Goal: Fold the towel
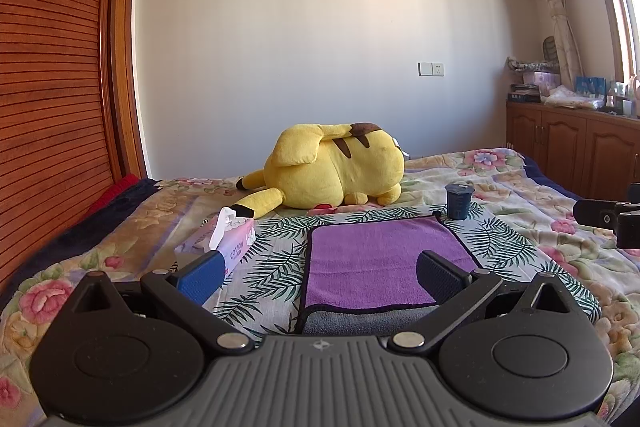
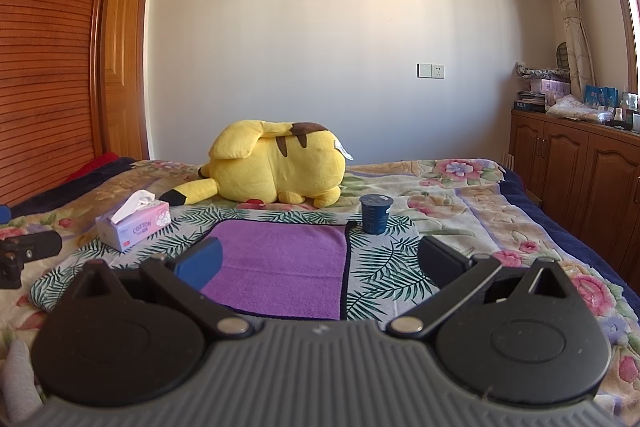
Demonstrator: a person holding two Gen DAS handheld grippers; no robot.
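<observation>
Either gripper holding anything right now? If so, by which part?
Nothing held. Left gripper and right gripper are both open, above the purple towel, not touching it.

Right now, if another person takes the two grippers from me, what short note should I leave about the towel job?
Left gripper: open, empty, held over the near part of the towel.
Right gripper: open, empty, beside the towel's right edge.
Towel: purple side up, flat on the leaf-print cloth on the bed; in the left view its near edge shows a grey layer, so one fold may already be made, I cannot be sure.
Nearby: tissue box at the left, dark cup at the far right corner.
Left to do: grip an edge and fold.
</observation>
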